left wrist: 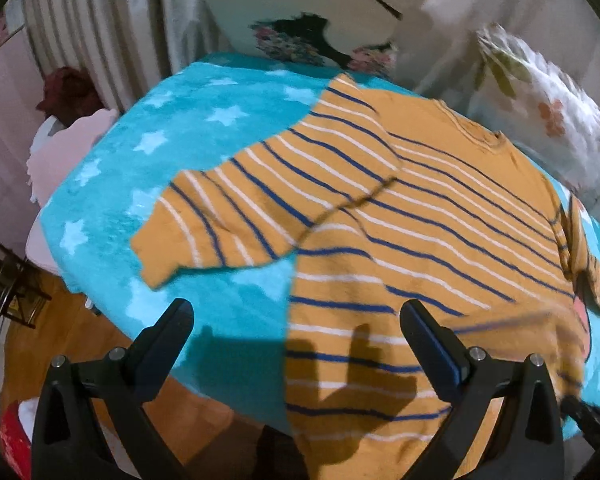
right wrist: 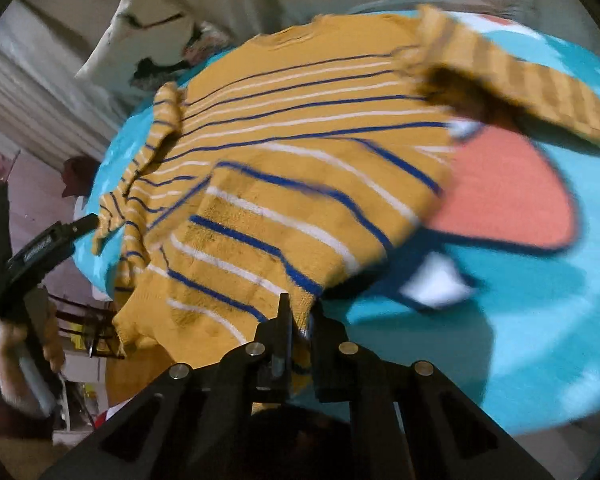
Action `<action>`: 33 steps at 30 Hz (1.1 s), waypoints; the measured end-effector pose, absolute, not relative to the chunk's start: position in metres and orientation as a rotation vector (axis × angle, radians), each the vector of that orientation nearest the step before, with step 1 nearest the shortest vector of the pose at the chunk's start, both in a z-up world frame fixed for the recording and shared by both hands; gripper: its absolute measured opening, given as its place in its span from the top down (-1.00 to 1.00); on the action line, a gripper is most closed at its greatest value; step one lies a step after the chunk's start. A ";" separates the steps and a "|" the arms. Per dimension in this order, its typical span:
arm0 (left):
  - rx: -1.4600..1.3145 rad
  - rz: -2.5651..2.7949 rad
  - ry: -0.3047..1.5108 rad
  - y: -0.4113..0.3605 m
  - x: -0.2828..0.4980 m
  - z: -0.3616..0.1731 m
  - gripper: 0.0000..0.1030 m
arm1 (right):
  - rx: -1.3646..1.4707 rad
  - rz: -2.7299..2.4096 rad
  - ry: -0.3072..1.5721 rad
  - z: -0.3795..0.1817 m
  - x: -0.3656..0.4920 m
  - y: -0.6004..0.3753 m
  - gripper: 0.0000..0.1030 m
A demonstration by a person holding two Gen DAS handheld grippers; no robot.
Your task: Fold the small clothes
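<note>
A mustard sweater (left wrist: 420, 220) with blue and white stripes lies spread on a turquoise star blanket (left wrist: 220, 112). Its left sleeve (left wrist: 228, 216) stretches out flat over the blanket. My left gripper (left wrist: 296, 306) hangs open above the sweater's side edge near the hem, holding nothing. In the right wrist view the sweater (right wrist: 300, 160) has its near hem corner raised off the blanket (right wrist: 540, 300). My right gripper (right wrist: 301, 312) is shut on that hem corner. The other sleeve (right wrist: 520, 80) shows blurred at the upper right.
Floral pillows (left wrist: 540, 100) lie beyond the blanket's far side. A pink patch (right wrist: 508, 192) is part of the blanket's print. Wooden floor (left wrist: 60, 340) and a dark chair (left wrist: 8, 280) lie below the table's left edge. A hand (right wrist: 48, 344) grips the other tool's handle.
</note>
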State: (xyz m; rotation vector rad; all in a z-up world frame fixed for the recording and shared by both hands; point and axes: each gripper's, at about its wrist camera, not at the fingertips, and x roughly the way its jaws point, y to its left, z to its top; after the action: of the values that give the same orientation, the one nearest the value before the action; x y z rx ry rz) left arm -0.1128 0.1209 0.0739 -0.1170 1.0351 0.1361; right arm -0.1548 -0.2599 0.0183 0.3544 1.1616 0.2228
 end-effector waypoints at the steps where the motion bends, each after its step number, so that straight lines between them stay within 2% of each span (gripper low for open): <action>1: -0.130 0.149 1.034 0.129 -0.112 0.074 -1.00 | 0.351 0.193 1.172 0.020 -0.161 -0.273 0.87; 4: -0.156 0.197 1.030 0.152 -0.109 0.072 -1.00 | 0.380 0.092 1.227 0.017 -0.185 -0.317 0.90; 5: -0.161 0.214 1.031 0.158 -0.108 0.071 -1.00 | 0.379 0.054 1.255 0.012 -0.194 -0.327 0.97; 8: -0.181 0.252 1.041 0.179 -0.105 0.069 -1.00 | 0.306 -0.023 1.316 -0.001 -0.200 -0.338 0.97; 15: -0.171 0.261 1.051 0.217 -0.076 0.062 -1.00 | 0.384 -0.062 1.194 0.030 -0.190 -0.345 0.95; 21: -0.147 0.200 1.078 0.243 -0.034 0.047 -1.00 | 0.354 -0.045 1.157 0.038 -0.150 -0.290 0.95; 28: -0.152 0.072 1.156 0.264 -0.003 0.021 -0.99 | 0.307 -0.003 1.148 0.056 -0.097 -0.209 0.86; 29: -0.152 0.025 1.167 0.262 -0.002 0.020 -0.82 | 0.302 -0.001 1.146 0.059 -0.089 -0.197 0.82; 30: -0.151 -0.036 1.187 0.258 -0.002 0.017 -0.23 | 0.298 0.004 1.147 0.059 -0.084 -0.191 0.81; 31: -0.145 -0.072 1.218 0.256 -0.001 0.014 0.11 | 0.292 0.012 1.150 0.059 -0.077 -0.184 0.81; 32: -0.112 -0.078 1.219 0.254 -0.002 0.015 0.23 | 0.285 0.014 1.152 0.060 -0.069 -0.172 0.81; 33: -0.093 -0.095 1.217 0.253 -0.002 0.017 0.63 | 0.277 0.020 1.156 0.060 -0.063 -0.165 0.81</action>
State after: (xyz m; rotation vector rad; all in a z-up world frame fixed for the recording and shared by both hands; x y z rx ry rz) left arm -0.0024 0.2529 0.0169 -0.0928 1.2170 -0.0946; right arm -0.0632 -0.1654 0.0603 0.2769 1.1562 0.0203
